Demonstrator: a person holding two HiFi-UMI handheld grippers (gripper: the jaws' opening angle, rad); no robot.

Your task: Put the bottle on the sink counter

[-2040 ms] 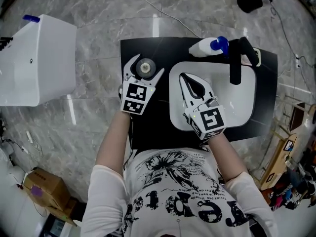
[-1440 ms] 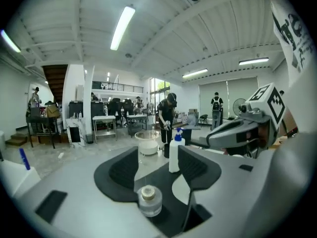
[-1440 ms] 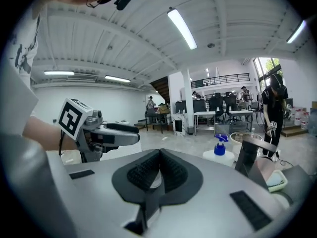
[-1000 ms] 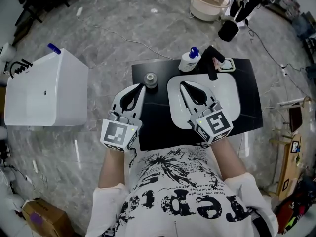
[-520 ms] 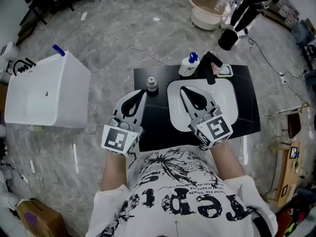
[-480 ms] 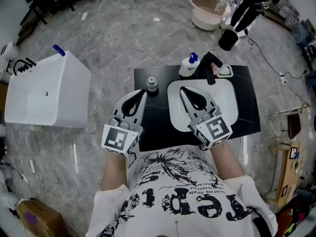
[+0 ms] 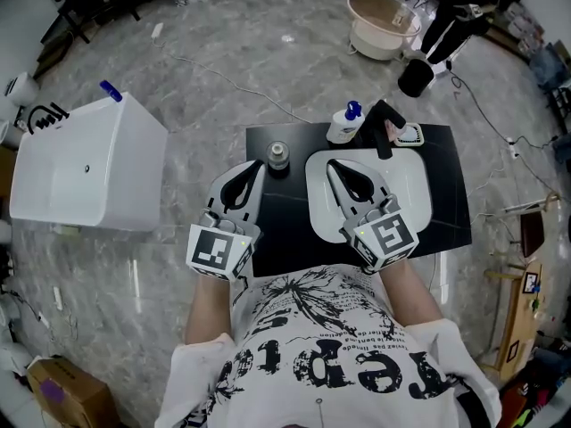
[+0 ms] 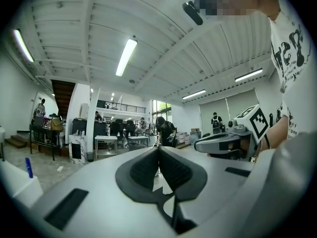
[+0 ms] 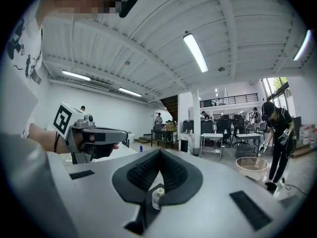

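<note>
The white bottle (image 7: 343,125) with a blue cap stands at the back of the black sink counter (image 7: 446,203), just left of the black faucet (image 7: 385,125). No gripper touches it. My left gripper (image 7: 252,163) hangs over the counter's left front edge, jaws shut and empty; in the left gripper view, that gripper (image 8: 158,148) points level into the room. My right gripper (image 7: 330,162) hovers over the white basin (image 7: 412,185), also shut with nothing held. In the right gripper view, the right gripper (image 9: 159,151) shows its pads pressed together.
A small round grey jar (image 7: 278,157) sits on the counter just beyond the left gripper's tips. A soap dish (image 7: 409,134) lies right of the faucet. On the floor are a white tub (image 7: 85,163) at left, a beige basin (image 7: 382,12), a black bucket (image 7: 416,77) and a cable.
The left gripper has drawn back from the grey jar toward the counter's front left edge. The view has pulled back and shows more floor. Both grippers stayed shut.
</note>
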